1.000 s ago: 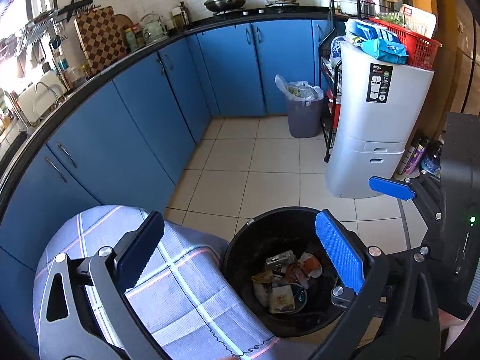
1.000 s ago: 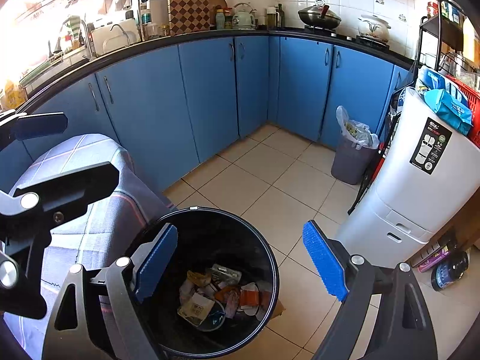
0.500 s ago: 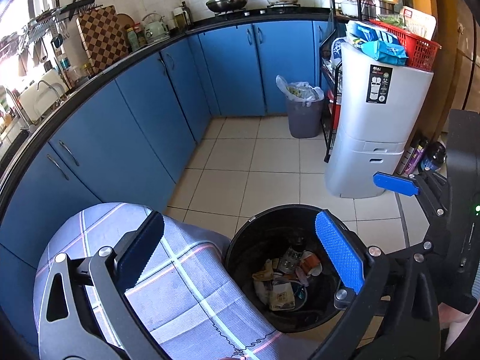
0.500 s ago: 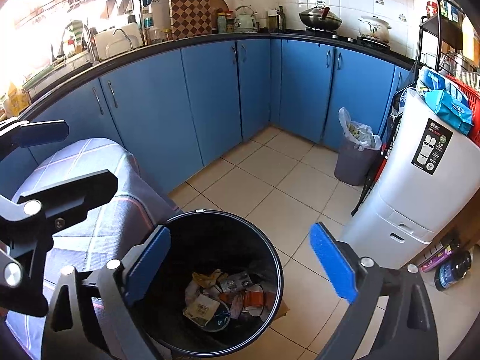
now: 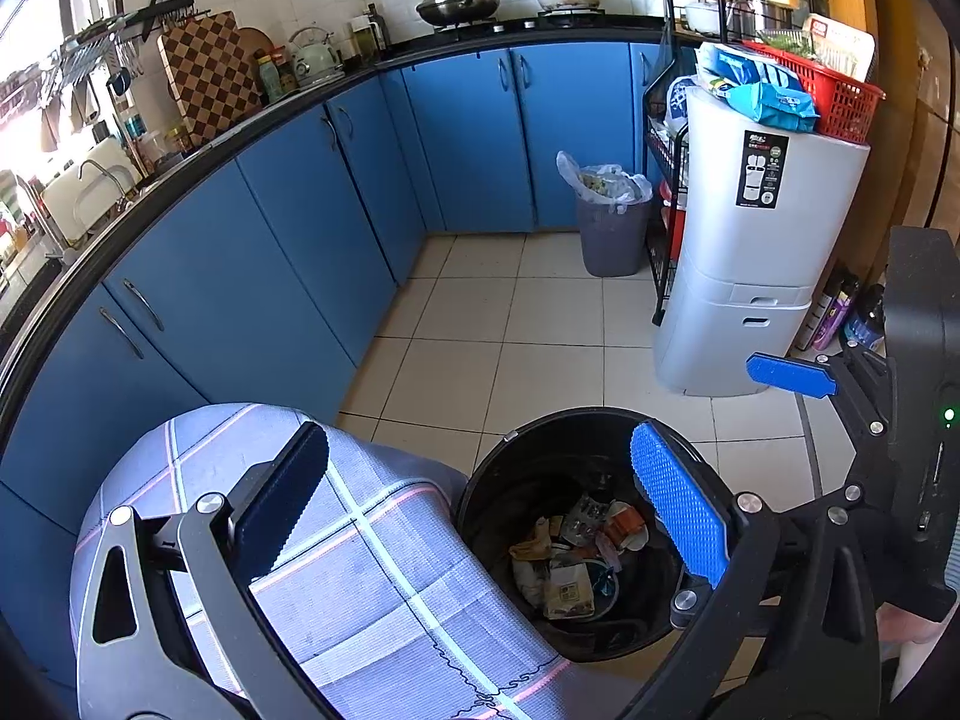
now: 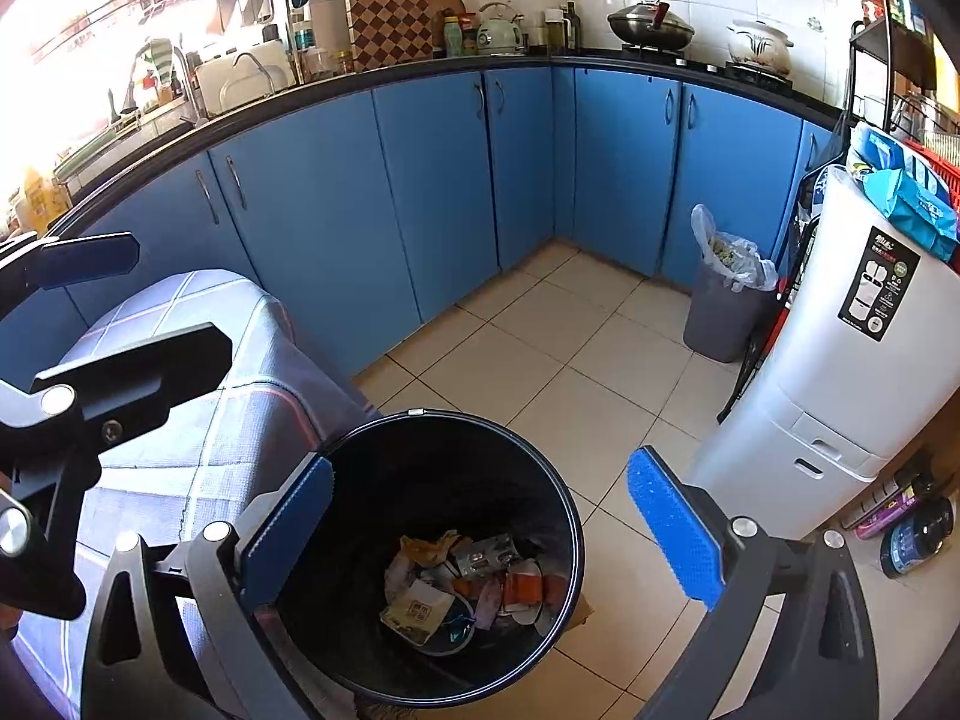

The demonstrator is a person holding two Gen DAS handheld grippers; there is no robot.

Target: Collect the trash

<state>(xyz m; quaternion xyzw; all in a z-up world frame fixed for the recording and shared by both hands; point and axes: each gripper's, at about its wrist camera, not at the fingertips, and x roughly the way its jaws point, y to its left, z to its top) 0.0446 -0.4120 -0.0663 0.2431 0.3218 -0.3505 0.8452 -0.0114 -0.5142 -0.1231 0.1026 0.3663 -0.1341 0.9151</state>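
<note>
Fingers of the left gripper (image 5: 480, 510) stand wide apart with nothing between the pads; one pad sits over the checked cloth (image 5: 372, 570), the other over the near rim of the black bin (image 5: 510, 438). From the left wrist, the trash (image 5: 576, 558) — wrappers, a crumpled packet, a cup — lies in a loose heap at the bottom of the bin, which stands on the tiled floor (image 5: 480, 360) just beside the cloth. A grey bin (image 5: 612, 234) with a plastic liner sits well apart, against the blue cabinets (image 5: 270, 240).

From the right wrist, the right gripper (image 6: 480, 528) hangs above the bin mouth with its fingers spread as wide as they go and empty — whatever it carried looks to be down among the trash already. The left gripper's dark fingers show at the left edge, above the cloth.

The step in hand reads as a drop just made. To do it well, I would keep the right jaws fully apart until clear of the rim, lift straight up rather than sideways so neither pad catches the bin wall, and check that nothing clings to the ridged pads before turning away for more.
</note>
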